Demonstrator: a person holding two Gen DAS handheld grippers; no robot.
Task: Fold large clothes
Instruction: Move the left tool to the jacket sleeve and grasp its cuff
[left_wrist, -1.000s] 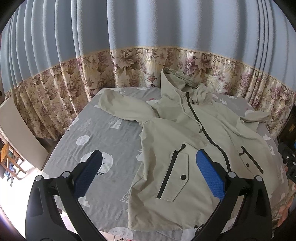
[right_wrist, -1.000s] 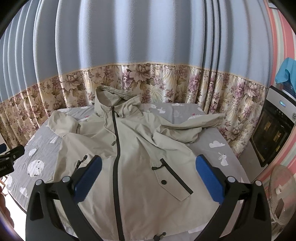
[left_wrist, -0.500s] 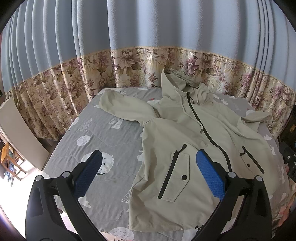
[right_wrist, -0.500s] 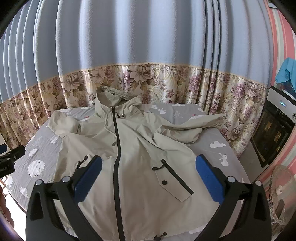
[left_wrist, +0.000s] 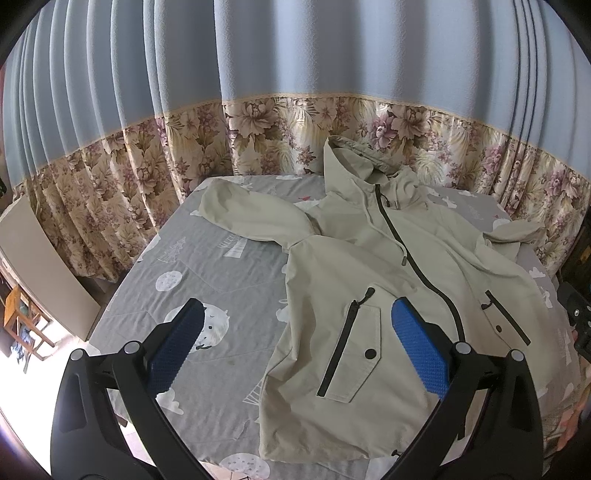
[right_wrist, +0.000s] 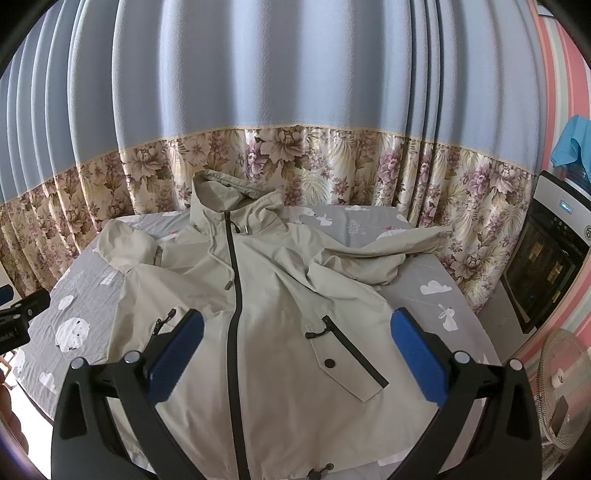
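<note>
A beige hooded jacket (left_wrist: 369, 266) (right_wrist: 266, 314) lies spread face up on the bed, zipped with a black zipper, hood toward the curtain. Its sleeves reach out to both sides. My left gripper (left_wrist: 297, 341) hovers open above the jacket's left hem and the sheet, with nothing between its blue pads (left_wrist: 419, 354). Over the jacket's lower front my right gripper (right_wrist: 295, 345) hangs open and empty too. At the left edge of the right wrist view, part of the left gripper's body shows.
The bed (left_wrist: 221, 280) has a grey sheet with white animal and cloud prints. A blue curtain with a floral band (right_wrist: 332, 162) hangs close behind it. An appliance (right_wrist: 546, 258) and a fan (right_wrist: 565, 384) stand at the right. A board (left_wrist: 40, 258) leans at the left.
Both views have dipped very slightly toward the bed; the jacket sits a touch lower in frame. Both grippers stay open and the jacket has not moved.
</note>
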